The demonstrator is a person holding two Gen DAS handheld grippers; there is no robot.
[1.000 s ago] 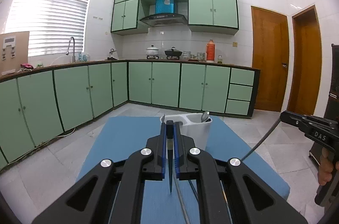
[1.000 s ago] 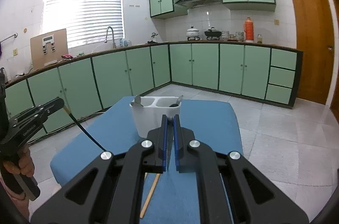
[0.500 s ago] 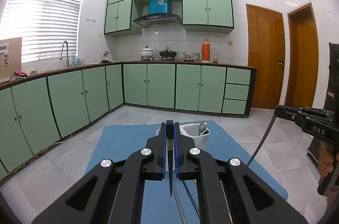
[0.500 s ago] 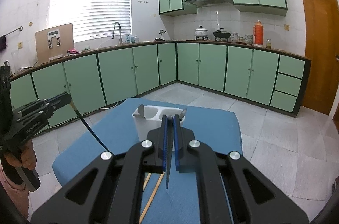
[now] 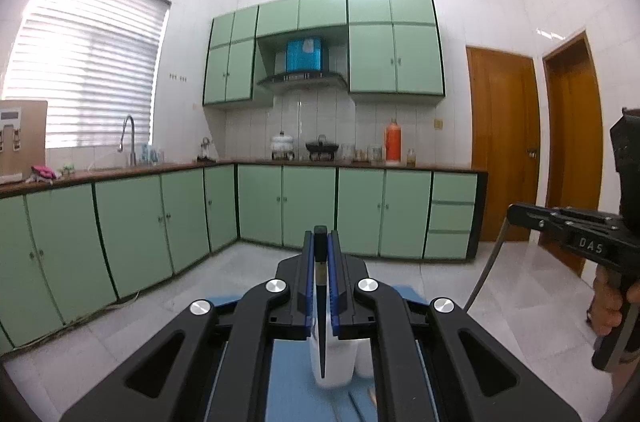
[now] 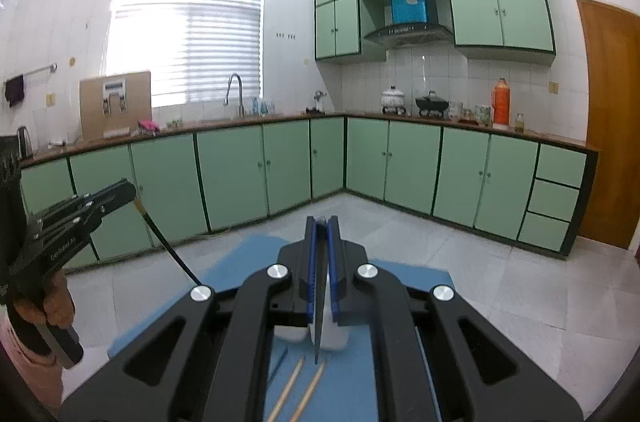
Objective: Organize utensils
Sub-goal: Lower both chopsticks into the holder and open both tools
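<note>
Both grippers have risen since a second ago. The left gripper (image 5: 321,246) clamps one black utensil (image 5: 321,318); the right gripper (image 6: 321,228) clamps another (image 6: 319,306) above the white holder (image 6: 332,336). Two wooden chopsticks (image 6: 298,392) lie on the blue mat (image 6: 240,262).

blue table (image 6: 400,374) — white holder (image 6: 332,338), chopsticks (image 6: 304,390)
</note>
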